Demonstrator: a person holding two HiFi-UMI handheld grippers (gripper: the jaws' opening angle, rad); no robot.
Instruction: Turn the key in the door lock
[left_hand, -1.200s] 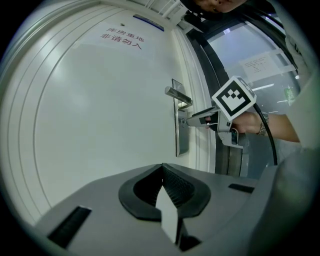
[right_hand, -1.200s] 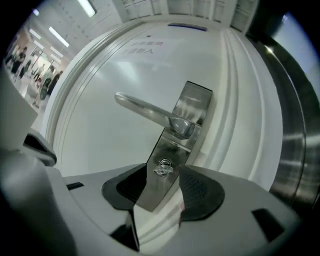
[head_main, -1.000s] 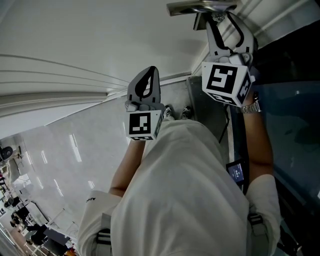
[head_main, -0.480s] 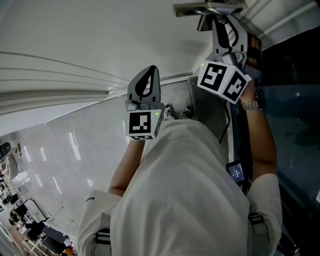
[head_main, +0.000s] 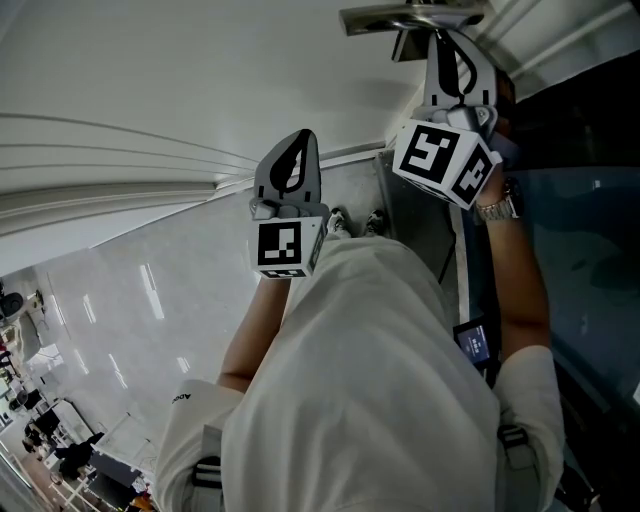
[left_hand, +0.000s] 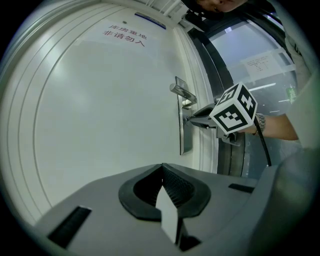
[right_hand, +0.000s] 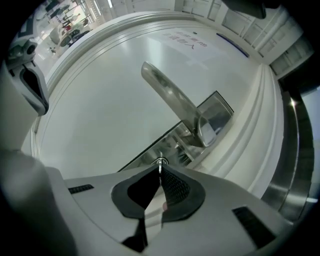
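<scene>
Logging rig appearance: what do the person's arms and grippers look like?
Left gripper and right gripper: grey, black ribbed pads, white cube with black square markers. White short-sleeved shirt; metal watch on right wrist. Right jaws have just been closing, on the key.

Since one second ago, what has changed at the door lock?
The right gripper has just been closing its jaws and now pinches the key in the lock, below the door handle; it also rolled slightly. The left gripper stayed shut, empty and away from the lock.
</scene>
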